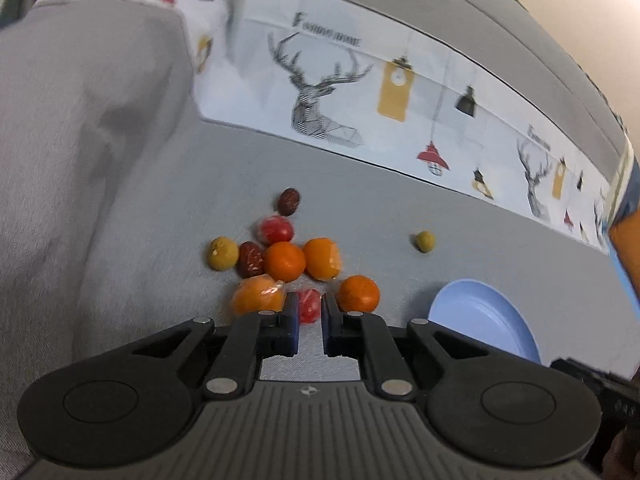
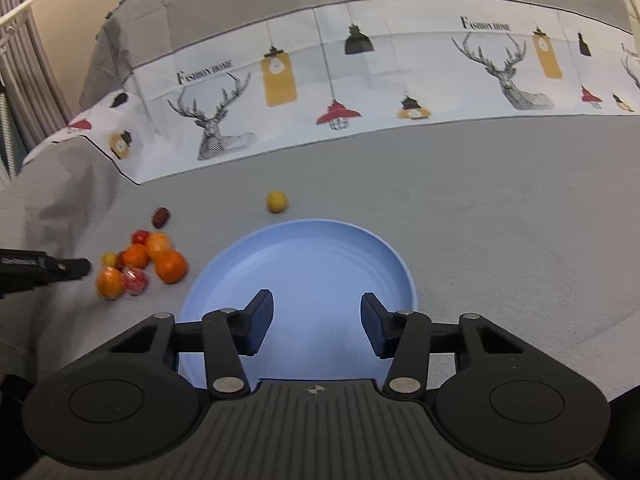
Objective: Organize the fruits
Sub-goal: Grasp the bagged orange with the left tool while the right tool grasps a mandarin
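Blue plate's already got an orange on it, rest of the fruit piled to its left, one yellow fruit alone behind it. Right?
Not quite: the blue plate is empty, as the right wrist view shows. The rest holds: the fruit pile lies to its left, and one yellow fruit sits alone behind it.

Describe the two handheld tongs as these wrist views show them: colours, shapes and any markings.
Both look alike. The left tongs and right tongs have matte black scissor-style linkages with silver pivot pins, dark blue rectangular finger pads, round black side housings, and a ribbed dark grey base bearing a small crosshair mark. No cables or sleeves show.
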The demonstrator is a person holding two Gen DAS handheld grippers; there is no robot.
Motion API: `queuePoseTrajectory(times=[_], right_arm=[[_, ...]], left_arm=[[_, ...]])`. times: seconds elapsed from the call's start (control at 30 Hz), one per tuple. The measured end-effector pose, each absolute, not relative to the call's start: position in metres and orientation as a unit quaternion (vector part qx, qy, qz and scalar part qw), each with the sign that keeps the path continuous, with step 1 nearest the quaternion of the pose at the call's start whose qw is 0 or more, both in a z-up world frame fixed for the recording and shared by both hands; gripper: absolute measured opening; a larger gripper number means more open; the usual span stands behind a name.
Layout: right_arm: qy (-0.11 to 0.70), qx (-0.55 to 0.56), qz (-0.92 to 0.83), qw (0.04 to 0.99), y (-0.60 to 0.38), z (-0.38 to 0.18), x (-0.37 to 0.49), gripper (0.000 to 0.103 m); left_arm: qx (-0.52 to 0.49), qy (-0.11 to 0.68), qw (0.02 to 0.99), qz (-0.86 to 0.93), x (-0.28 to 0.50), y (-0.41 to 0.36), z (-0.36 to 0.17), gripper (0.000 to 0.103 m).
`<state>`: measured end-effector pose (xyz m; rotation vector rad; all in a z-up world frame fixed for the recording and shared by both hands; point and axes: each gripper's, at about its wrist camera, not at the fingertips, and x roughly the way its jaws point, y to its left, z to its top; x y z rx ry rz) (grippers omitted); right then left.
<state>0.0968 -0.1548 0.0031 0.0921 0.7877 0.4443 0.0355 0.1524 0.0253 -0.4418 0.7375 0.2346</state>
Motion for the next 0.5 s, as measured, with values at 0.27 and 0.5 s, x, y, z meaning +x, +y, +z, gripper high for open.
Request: queuePoseTrajectory(times=[0.27, 0.5], right_arm=[[0.373, 0.052, 0.243, 0.894, -0.132, 0.031, 0.086, 0.05], [0.37, 0.045, 0.272, 0.887, -0.107, 0.044, 0.077, 0.051]], left_arm=[[-0.264, 0.375, 0.879, 0.131, 0.036, 0.171, 0.016, 0.027], [-0.359, 0.388, 0.834, 0.159, 0.034, 0.203, -0.002, 0.039]])
